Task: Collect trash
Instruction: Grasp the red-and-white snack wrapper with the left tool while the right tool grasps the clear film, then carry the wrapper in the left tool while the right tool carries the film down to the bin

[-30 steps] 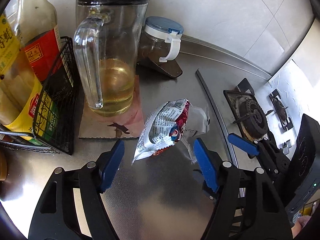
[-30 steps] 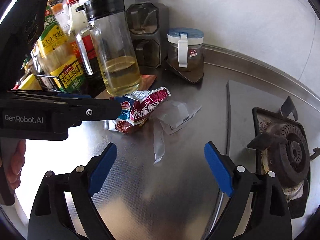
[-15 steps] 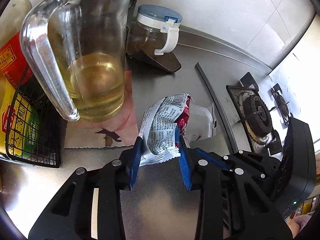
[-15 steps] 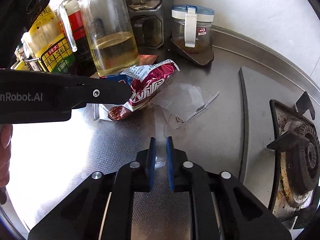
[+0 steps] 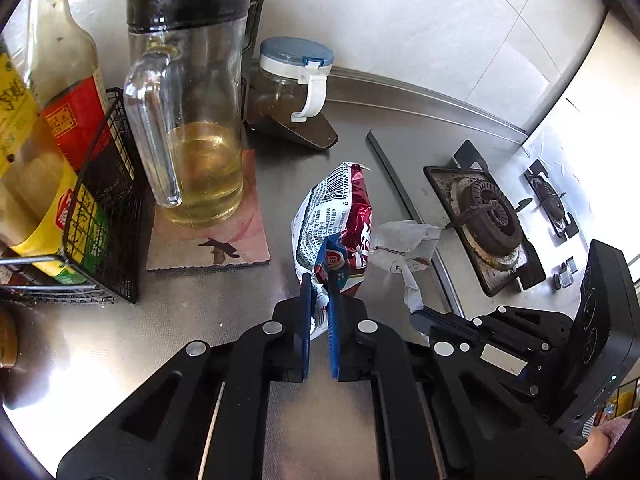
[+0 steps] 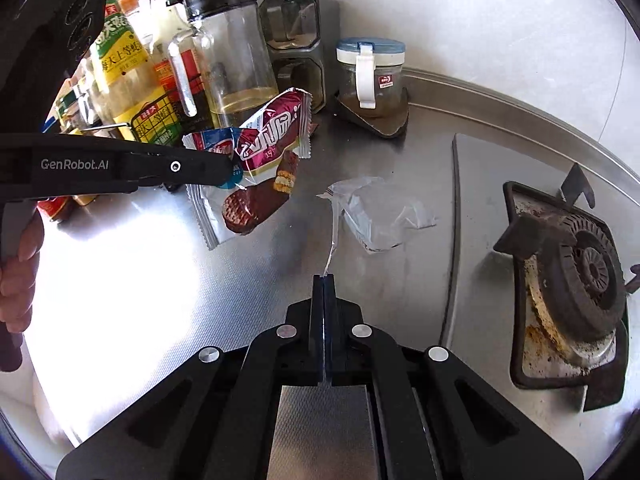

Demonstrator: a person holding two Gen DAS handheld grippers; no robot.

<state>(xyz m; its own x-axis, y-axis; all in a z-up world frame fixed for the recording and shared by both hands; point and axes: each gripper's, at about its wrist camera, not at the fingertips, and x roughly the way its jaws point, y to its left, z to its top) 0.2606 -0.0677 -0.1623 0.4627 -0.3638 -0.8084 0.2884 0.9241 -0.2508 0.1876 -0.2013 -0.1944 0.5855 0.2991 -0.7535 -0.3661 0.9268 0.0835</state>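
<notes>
A red and white snack wrapper (image 5: 340, 216) hangs from my left gripper (image 5: 320, 284), whose jaws are closing and pinch its lower edge. In the right wrist view the same wrapper (image 6: 268, 152) is lifted off the steel counter, with the left gripper (image 6: 228, 168) reaching in from the left. A crumpled clear plastic wrapper (image 6: 380, 212) lies just right of it. Its thin strip runs down into my right gripper (image 6: 323, 280), whose jaws are closing tight on the strip's end. The left wrist view shows the clear wrapper (image 5: 404, 240) and the right gripper (image 5: 418, 316) beside it.
A glass oil jug (image 5: 192, 128) stands on a mat behind the wrappers, next to a wire basket of bottles (image 5: 92, 208). A blue-lidded jar (image 5: 292, 80) is against the wall. A gas burner (image 6: 576, 276) sits at the right. A hand (image 6: 16, 264) holds the left gripper.
Both grippers went from wide open to shut, the left on the snack wrapper and the right on the clear plastic strip. The snack wrapper has risen off the counter.
</notes>
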